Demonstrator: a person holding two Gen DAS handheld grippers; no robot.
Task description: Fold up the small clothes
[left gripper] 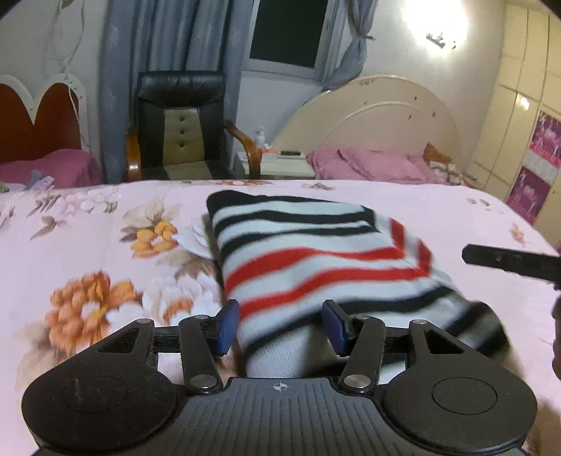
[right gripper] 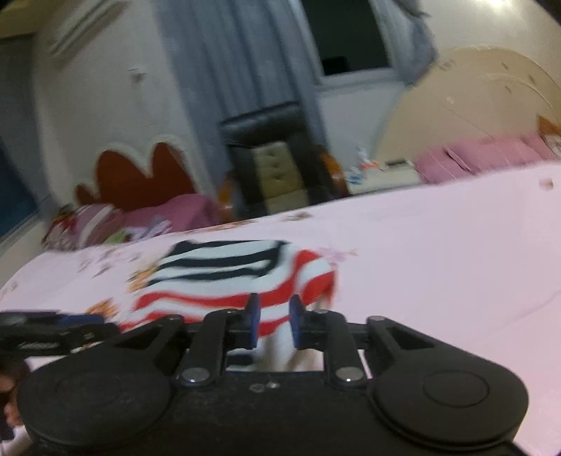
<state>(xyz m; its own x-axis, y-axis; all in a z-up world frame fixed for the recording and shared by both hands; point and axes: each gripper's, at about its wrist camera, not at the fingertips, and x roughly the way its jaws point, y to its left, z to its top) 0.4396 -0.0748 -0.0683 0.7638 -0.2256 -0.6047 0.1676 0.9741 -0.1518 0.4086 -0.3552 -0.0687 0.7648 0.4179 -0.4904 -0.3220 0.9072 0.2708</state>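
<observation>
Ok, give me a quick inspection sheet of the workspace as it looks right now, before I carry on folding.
Surface: bed with a pink floral sheet, flat around the work.
Job's things: one striped garment, black, white and red, partly folded, its near end bunched.
Clutter: nothing seen on the sheet near the garment.
Grippers: left tongs open, astride the garment's near edge, pads apart from it; right tongs narrowly parted over the red-striped edge, grip unclear through blur.
Cables: nothing seen.
Surroundings: black chair, grey curtains, dark window, cream headboard, pink pillows, nightstand.
</observation>
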